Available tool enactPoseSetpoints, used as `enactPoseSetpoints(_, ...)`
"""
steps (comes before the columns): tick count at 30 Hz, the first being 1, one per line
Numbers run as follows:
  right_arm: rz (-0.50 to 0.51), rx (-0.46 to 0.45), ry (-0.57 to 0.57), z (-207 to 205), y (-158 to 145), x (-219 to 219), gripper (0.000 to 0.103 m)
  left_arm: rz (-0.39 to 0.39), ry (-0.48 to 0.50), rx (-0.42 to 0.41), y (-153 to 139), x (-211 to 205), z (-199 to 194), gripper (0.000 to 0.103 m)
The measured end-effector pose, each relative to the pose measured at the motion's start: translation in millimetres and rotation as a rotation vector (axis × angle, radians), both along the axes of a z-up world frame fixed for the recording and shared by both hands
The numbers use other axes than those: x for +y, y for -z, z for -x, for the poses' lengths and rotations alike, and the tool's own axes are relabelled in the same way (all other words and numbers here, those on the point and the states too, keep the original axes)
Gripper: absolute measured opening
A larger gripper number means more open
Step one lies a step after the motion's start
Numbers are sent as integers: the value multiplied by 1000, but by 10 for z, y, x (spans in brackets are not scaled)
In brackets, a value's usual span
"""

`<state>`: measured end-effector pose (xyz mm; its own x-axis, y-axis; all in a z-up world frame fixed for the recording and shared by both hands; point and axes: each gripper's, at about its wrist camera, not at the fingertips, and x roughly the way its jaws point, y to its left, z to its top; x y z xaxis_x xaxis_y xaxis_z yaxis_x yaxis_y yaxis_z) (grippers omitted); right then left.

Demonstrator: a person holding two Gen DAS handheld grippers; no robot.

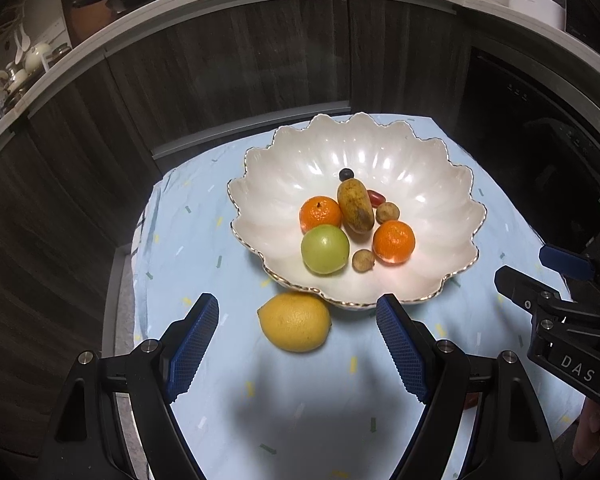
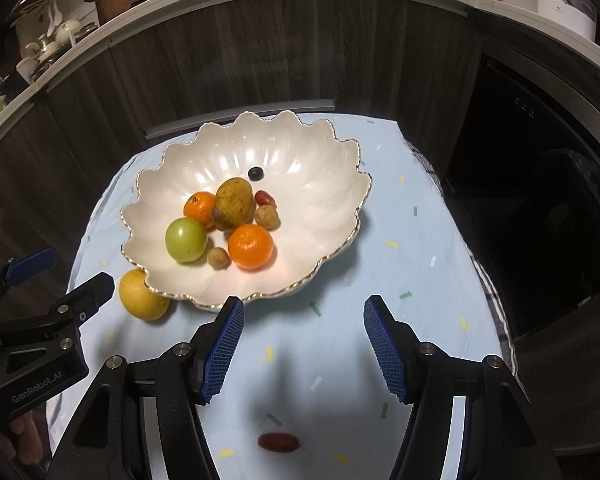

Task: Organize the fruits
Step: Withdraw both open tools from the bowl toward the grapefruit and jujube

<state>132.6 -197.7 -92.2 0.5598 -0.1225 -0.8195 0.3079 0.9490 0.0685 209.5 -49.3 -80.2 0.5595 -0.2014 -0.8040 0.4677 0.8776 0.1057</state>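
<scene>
We saw the lemon (image 1: 295,322) lying on the bench (image 1: 204,240) just outside the scalloped bowl (image 1: 284,152), touching or nearly touching its near rim. It sat straight ahead of the left tool (image 1: 298,312), framed by the spread, empty jaws, long axis running across the gap. The right tool (image 2: 304,312), also spread and empty, faced bare cloth; a small red fruit (image 2: 279,441) lay below it.

Blue-clothed table (image 1: 204,248): bowl (image 1: 300,152), lemon (image 1: 295,321)
</scene>
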Motion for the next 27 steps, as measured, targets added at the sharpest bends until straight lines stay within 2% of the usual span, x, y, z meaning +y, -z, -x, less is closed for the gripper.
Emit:
enactPoseSetpoints(6,11,8,27,83,37,69,70,0,4,7,71,55,27,85)
enactPoseSetpoints(17,22,53,59,218,180,178,73,-4,11,18,222,143,57,90)
enactPoseSetpoints(27,-7,113,78,306,333,239,74,5,3,27,369,172,47,90)
